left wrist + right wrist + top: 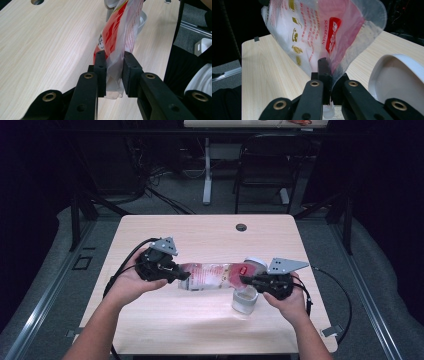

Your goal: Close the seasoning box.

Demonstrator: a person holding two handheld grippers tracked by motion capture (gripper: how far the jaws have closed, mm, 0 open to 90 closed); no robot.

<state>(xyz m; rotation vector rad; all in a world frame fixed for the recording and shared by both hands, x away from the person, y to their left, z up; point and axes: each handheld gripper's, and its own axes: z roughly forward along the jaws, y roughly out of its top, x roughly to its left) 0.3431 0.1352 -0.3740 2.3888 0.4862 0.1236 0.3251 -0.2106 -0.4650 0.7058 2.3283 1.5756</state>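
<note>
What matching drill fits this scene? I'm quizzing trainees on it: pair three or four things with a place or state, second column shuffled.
Things:
1. left tool
2. right tool
3. plastic bag
4. small clear cup

Places or states:
A. stands on the table, below the bag's right end
B. stretched level between both tools, above the table
C. clamps the bag's end at the left of the high view
D. clamps the bag's end beside the white bowl

Pairs: 1-C, 2-D, 3-B, 4-A

Dark room, grey floor [190, 202], chair [265, 162]
</note>
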